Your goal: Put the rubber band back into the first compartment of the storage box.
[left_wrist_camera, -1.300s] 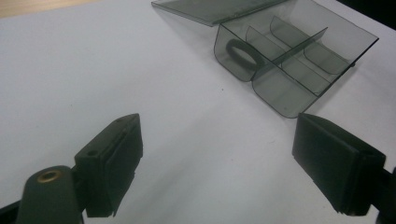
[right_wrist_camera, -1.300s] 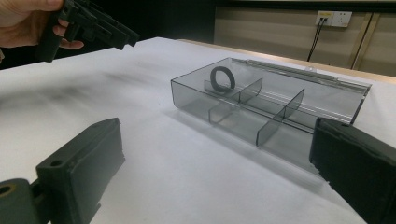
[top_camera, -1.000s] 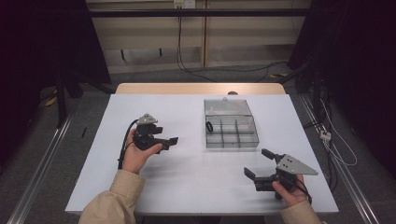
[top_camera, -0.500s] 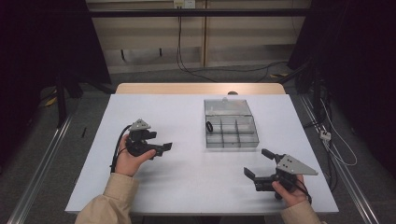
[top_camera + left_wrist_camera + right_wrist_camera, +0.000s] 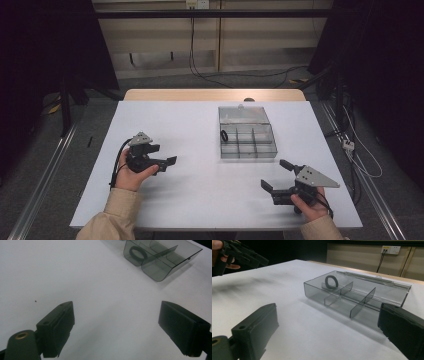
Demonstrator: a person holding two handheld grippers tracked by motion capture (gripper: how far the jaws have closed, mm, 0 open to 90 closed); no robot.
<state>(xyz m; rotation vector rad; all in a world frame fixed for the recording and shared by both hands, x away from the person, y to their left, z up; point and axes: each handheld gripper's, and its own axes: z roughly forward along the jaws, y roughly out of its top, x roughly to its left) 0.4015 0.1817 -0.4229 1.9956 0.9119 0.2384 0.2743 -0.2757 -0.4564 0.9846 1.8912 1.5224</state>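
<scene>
Clear box [image 5: 247, 140] sits on the table [image 5: 200, 125], lid open. Black ring [image 5: 224, 135] stands in the box's left compartment, leaning on the wall. Left gripper [image 5: 167, 162] held well left of the box, jaws wide apart, empty. Right gripper [image 5: 276, 176] just below the box, jaws spread, empty.

- The compartment box [image 5: 352, 293] is showing clear, smoky, glossy plastic.
- The ring [image 5: 331, 282] inside is looking like matt black rubber.
- The counter [image 5: 200, 130] is appearing smooth, matt white.
- Each hand-held gripper, left [image 5: 159, 161] and right [image 5: 278, 176], is wearing matt black plastic jaws.
- The sleeve [image 5: 112, 217] is looking like beige cloth.
</scene>
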